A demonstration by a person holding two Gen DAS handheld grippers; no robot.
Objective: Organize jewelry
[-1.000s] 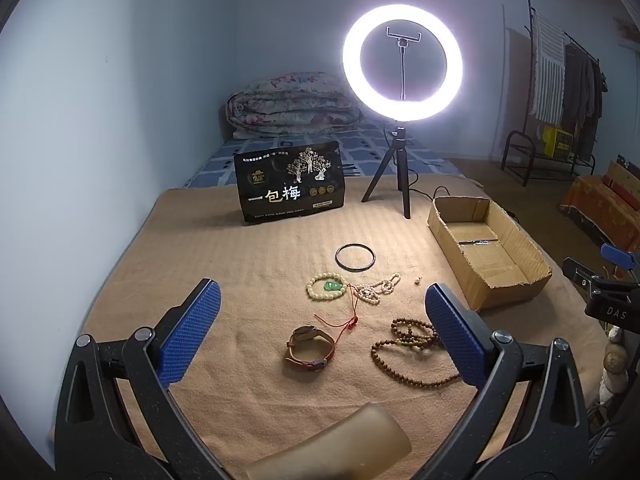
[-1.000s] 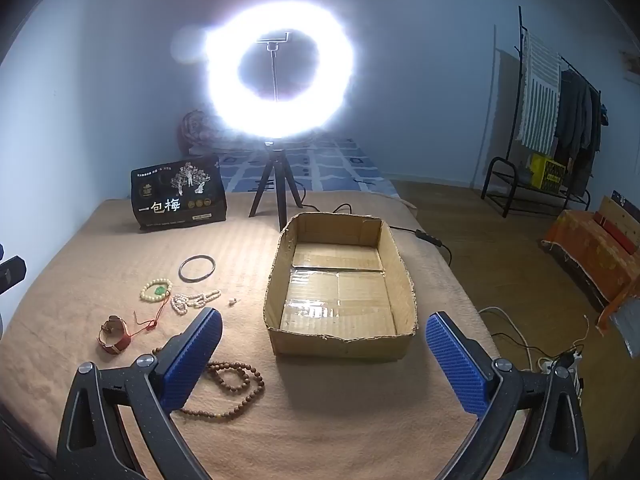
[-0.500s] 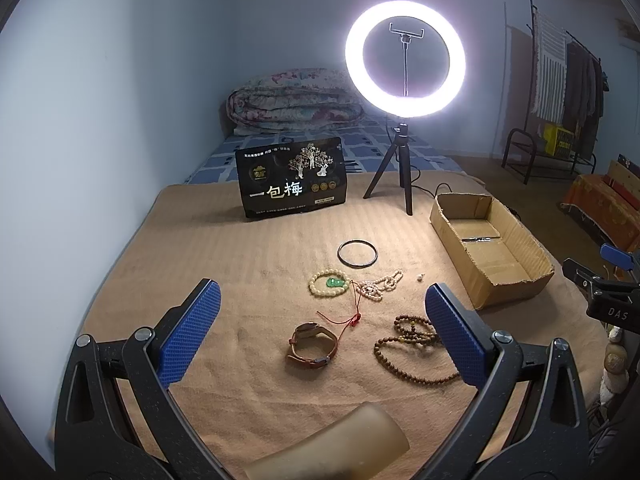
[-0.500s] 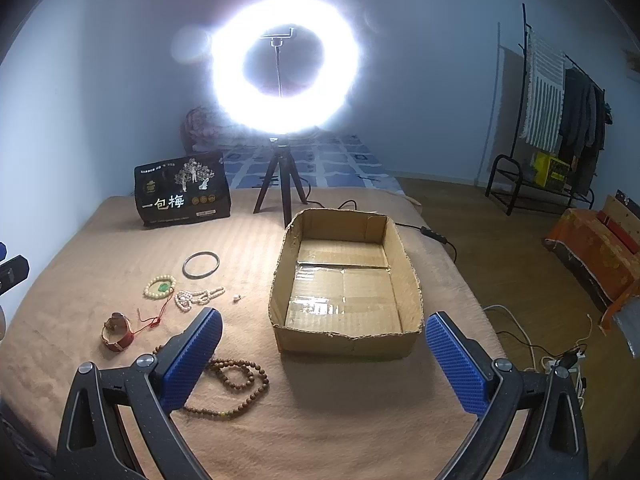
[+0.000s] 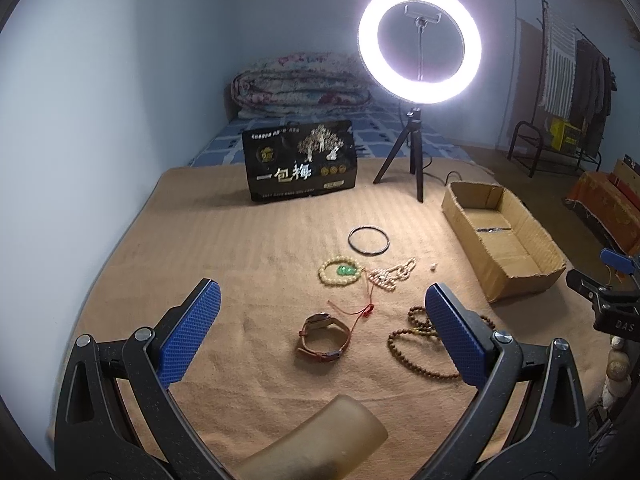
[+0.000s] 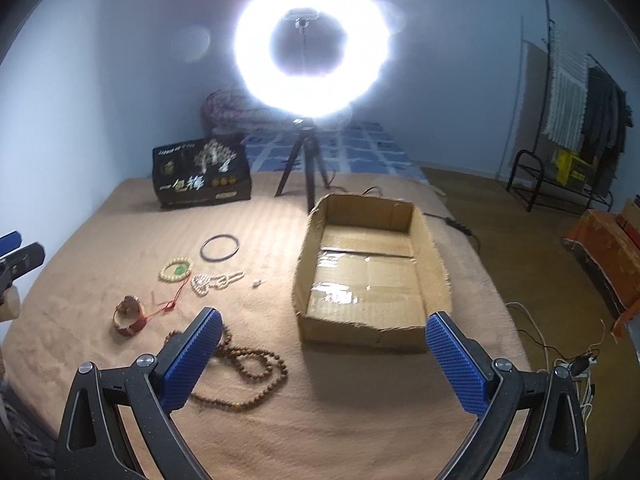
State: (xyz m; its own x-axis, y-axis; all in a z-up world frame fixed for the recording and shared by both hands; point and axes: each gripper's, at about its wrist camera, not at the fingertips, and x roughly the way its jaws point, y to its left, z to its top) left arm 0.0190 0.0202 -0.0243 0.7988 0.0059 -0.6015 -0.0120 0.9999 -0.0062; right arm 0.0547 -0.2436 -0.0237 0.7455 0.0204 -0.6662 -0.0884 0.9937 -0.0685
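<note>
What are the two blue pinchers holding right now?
Nothing. The left gripper and the right gripper are both wide open and empty; the jewelry lies on the blanket.

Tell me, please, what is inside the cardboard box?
The box holds no jewelry: only its taped, glossy floor shows. The near wall hides the floor strip just behind it.

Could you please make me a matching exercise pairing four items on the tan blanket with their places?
Items:
1. thin black ring bangle
2. brown leather-strap watch
3. long brown wooden bead necklace
4. open brown cardboard box

Places:
A. partly hidden behind the right gripper's left fingertip
B. farthest of the jewelry, nearest the black pouch
C. right of all the jewelry
D. beside the red cord, nearest the left gripper

Pairs: 1-B, 2-D, 3-A, 4-C
</note>
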